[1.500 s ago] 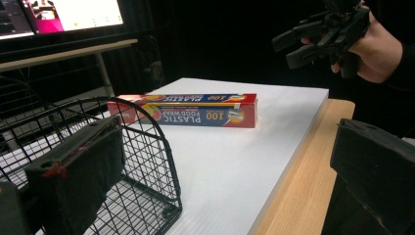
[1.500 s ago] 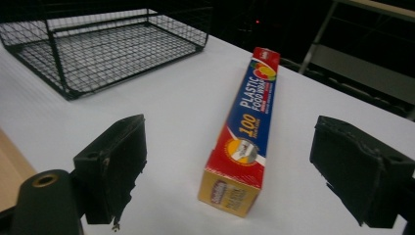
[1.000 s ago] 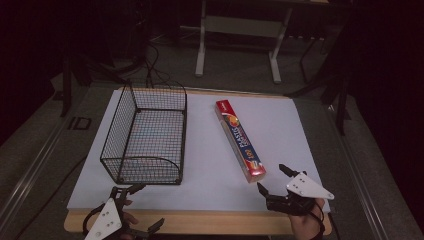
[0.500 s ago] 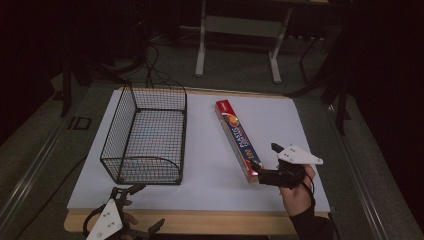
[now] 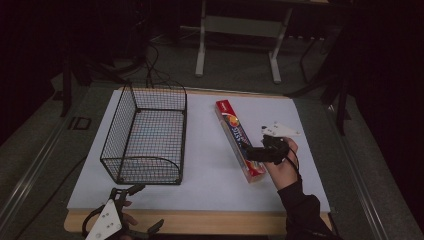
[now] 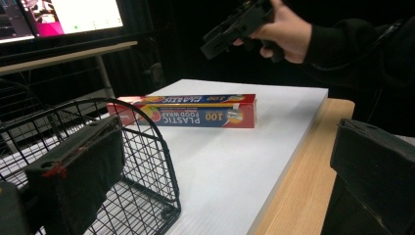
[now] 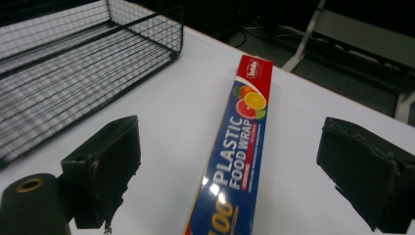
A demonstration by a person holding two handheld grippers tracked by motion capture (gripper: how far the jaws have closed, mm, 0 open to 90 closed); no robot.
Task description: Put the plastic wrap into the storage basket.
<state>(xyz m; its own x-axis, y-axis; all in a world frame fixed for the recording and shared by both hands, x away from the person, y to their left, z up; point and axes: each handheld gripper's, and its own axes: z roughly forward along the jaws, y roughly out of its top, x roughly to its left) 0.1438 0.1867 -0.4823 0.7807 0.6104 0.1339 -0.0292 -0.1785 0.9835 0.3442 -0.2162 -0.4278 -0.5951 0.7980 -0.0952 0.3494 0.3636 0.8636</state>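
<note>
Right gripper: fingers spread wide, just been opening, hovering astride the food wrap box, not touching; lettering is showing here. Left gripper: fingers released, resting near the box's neighbouring wire basket.

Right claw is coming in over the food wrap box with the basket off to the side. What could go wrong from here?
1. The right claw has just been opening and straddles the plastic food wrap box without touching it; closing off-centre could skew the long box.
2. Gripped near its near end, as in the high view, the box may droop.
3. The wire basket has tall walls; a low carry could catch the rim.
</note>
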